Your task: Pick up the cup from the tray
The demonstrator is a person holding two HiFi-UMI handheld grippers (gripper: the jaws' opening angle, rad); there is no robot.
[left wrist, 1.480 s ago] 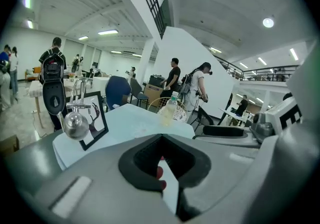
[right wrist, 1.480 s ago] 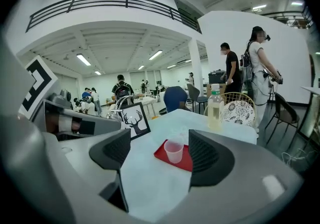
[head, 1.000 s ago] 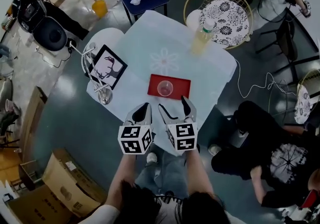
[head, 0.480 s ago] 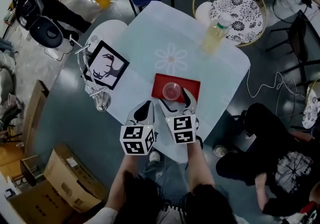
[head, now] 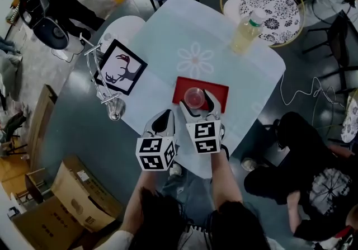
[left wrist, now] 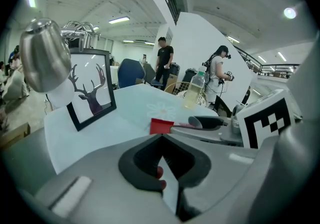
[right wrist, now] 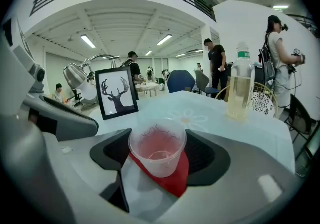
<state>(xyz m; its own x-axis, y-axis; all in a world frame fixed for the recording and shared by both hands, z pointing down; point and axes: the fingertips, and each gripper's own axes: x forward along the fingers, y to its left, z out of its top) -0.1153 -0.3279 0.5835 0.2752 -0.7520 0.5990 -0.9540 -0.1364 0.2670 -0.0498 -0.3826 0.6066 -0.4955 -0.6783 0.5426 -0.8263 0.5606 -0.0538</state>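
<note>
Left claw (head: 165, 117) sits low at the near edge of the bench (head: 168, 47), jaws together and empty. It's parked aside, I'd say, to leave the lane free. Just beside it, the right claw (head: 194, 99) has the action: jaws spread wide and just now narrowing, with the clear cup (right wrist: 157, 150) upright squarely between them on the red tray (head: 219, 90). The pads flank the cup's walls with no squeeze showing. The low approach is probably so they meet the body, not the rim.

White table (head: 168, 36): red tray (head: 180, 90), framed deer picture (head: 119, 67), bottle (head: 246, 33).
</note>
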